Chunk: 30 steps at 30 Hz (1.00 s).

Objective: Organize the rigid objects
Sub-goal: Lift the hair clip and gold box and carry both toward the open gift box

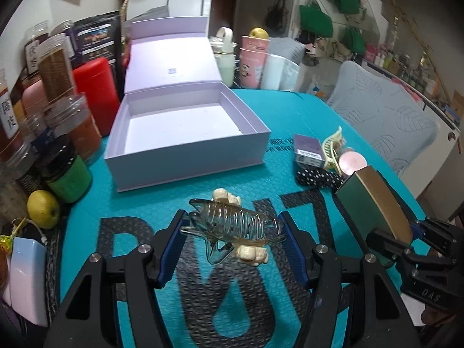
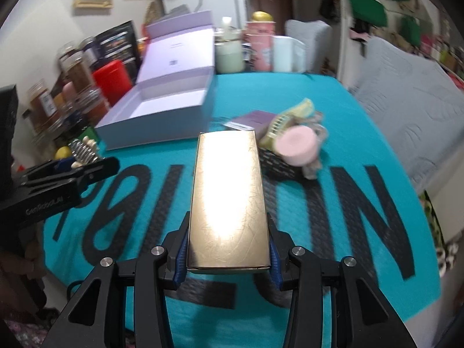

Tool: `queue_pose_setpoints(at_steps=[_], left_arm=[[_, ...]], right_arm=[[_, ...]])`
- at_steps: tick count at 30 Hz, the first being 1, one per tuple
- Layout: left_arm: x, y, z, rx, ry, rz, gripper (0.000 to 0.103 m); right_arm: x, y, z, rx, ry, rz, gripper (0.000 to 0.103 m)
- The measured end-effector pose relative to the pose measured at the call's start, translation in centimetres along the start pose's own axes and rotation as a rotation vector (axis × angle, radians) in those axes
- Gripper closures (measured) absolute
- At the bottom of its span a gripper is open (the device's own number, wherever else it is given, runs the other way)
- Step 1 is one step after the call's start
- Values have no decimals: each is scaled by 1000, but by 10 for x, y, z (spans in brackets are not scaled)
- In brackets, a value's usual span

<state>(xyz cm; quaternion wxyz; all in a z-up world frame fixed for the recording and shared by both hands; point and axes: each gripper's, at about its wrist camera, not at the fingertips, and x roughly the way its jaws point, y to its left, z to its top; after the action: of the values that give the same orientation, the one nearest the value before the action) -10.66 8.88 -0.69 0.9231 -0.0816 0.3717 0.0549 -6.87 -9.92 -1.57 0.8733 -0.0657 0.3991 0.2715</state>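
My left gripper (image 1: 232, 232) is shut on a clear hair claw clip (image 1: 235, 226) with cream beads, held above the teal mat. My right gripper (image 2: 227, 246) is shut on a gold-topped, green-sided box (image 2: 229, 197), also seen in the left wrist view (image 1: 374, 203). The open white gift box (image 1: 185, 133) stands empty at the back left; it also shows in the right wrist view (image 2: 162, 110). To the right lie a purple box (image 1: 307, 149), a yellow claw clip (image 1: 332, 148), a pink round case (image 1: 352, 162) and a black polka-dot item (image 1: 316, 178).
Jars and a red canister (image 1: 95, 92) crowd the left edge, with a yellow-green apple (image 1: 43, 208) and a white-blue object (image 1: 26, 278). Pink cups (image 1: 253, 61) and bottles stand at the back. A grey-covered chair (image 1: 385, 116) is at the right.
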Motion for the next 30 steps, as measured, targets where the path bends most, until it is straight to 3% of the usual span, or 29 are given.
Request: queue_pose_setpoints(at_steps=[10,30], left_arm=[[-5,21,13,-31,-14,48,41],[8,30,81,-3,-70,65,41]], right_arm=[[11,31,24,-84,0,106,60],[23,39,101,-191,-63,170,60]])
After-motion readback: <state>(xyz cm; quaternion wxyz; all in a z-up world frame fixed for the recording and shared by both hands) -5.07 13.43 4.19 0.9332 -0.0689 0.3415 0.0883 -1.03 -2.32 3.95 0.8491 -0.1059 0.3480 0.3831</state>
